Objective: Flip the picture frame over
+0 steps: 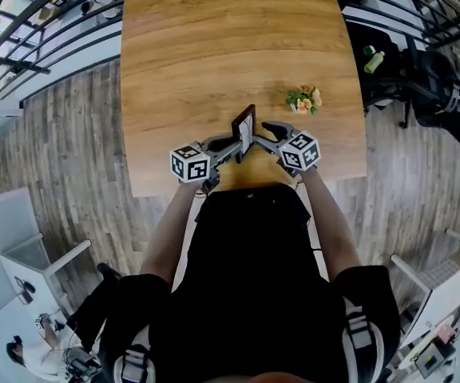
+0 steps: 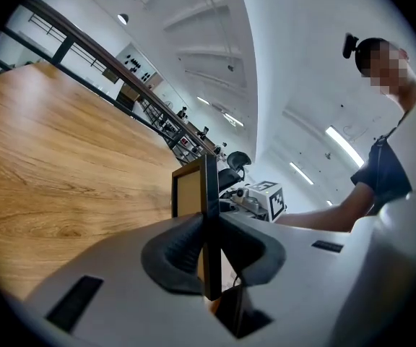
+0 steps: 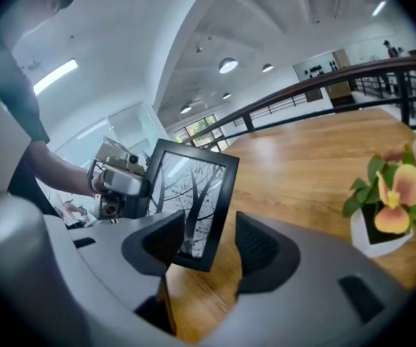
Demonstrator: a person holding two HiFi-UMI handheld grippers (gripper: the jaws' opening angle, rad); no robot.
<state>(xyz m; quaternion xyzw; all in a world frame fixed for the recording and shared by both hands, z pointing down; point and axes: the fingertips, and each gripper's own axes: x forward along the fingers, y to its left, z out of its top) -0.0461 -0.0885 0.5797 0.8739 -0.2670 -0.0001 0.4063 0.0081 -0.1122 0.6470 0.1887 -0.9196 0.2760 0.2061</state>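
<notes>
Worktop: smooth board with a warm wood grain, squarish, with rounded corners.
Picture frame: flat rectangle with a narrow black border. The glossy front carries a bare-tree print, and the back is a plain tan panel.
Flower pot: small white pot with orange blooms and green leaves. It stands on the worktop to the right of the picture frame, clear of both tools.
Forearms: both of yours reach forward from your body and converge near the worktop's near edge, with the marker cubes facing up.
Left tool: its ribbed dark pads are clamped on one edge of the picture frame, which it holds edge-on to itself.
Right tool: its jaws stand apart. The lower corner of the picture frame sits between them, with a gap at the right pad and no pad pressing.
Frame position: it stands on edge and slightly tilted between your two tools, its printed front towards the right tool and its back towards the left. You cannot tell whether it touches the worktop.
</notes>
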